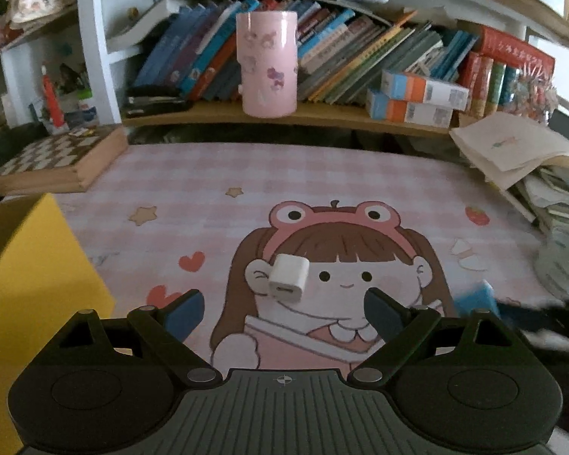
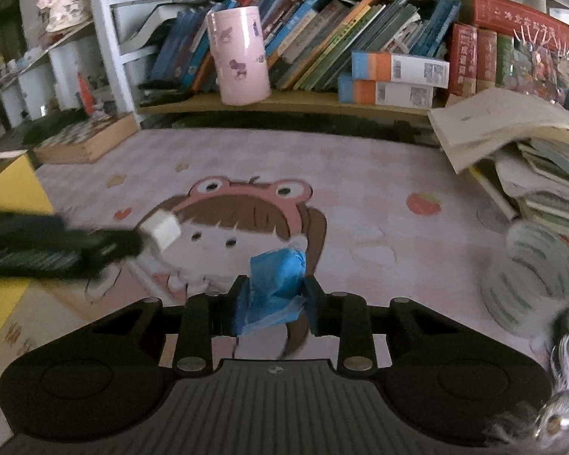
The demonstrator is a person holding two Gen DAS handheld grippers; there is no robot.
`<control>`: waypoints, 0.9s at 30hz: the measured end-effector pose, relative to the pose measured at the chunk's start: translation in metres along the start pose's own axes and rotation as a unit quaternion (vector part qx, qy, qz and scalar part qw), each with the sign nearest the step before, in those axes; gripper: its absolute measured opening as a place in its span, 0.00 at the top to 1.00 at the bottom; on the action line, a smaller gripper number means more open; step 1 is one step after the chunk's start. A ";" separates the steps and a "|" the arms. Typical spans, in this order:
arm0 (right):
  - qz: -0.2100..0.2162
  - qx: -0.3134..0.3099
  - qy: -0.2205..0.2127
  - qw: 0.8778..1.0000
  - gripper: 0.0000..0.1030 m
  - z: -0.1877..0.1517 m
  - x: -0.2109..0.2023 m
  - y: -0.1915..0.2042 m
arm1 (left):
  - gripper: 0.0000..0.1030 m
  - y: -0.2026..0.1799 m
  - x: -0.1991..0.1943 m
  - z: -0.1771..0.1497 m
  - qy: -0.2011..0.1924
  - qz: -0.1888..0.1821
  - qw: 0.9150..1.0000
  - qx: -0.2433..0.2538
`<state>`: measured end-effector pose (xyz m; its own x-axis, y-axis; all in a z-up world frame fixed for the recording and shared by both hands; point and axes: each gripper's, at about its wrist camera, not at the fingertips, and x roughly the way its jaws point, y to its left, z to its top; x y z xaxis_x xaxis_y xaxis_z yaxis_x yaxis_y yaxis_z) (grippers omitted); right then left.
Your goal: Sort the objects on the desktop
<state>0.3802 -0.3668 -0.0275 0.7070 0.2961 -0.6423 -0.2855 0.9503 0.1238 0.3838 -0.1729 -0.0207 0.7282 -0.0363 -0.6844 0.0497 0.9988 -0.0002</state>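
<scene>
- Left wrist view: the left tongs (image 1: 284,313) stand wide, their dark blue flat pads apart with nothing pressed between them.
- A small white charger cube (image 1: 288,278), smooth plastic with rounded corners and a slot in its near face, lies on the table (image 1: 360,174) just beyond the pads, between them, on the cartoon girl's face printed on the pink checked mat (image 1: 193,174).
- A glossy pink cylindrical tin (image 1: 266,64) with cartoon prints stands upright on the wooden shelf behind the mat.
- A yellow box (image 1: 30,276), flat-sided, sits at the mat's left edge.
- Right wrist view: the right tongs (image 2: 275,295) are narrow, clamped on a crumpled blue wad (image 2: 277,280), thin and creased, plastic or paper.
- The left tongs, blurred, reach in from the mat's left side with the charger cube at their tip.
- A ribbed pale round thing (image 2: 531,276) lies at the mat's right edge, blurred.
</scene>
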 end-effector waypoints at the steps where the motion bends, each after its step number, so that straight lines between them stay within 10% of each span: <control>1: -0.001 -0.006 0.000 1.000 0.73 -0.004 -0.006 -0.001 | 0.11 0.001 0.006 0.000 0.002 -0.004 1.000 -0.002; 11: -0.010 0.002 0.006 1.000 0.73 -0.024 -0.047 -0.007 | 0.29 0.000 0.047 0.002 0.008 0.013 1.000 -0.009; 18: -0.025 0.018 0.016 0.999 0.73 -0.036 -0.061 -0.013 | 0.76 -0.001 0.057 0.001 0.003 0.009 1.000 0.005; 27: -0.038 0.024 0.014 0.999 0.73 -0.041 -0.072 -0.009 | 0.76 -0.001 0.024 -0.001 -0.021 -0.023 0.999 0.014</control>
<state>0.3050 -0.4011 -0.0132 0.7066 0.2210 -0.6722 -0.1995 0.9737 0.1104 0.4009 -0.1744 -0.0377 0.7532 -0.0847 -0.6523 0.1022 0.9947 -0.0111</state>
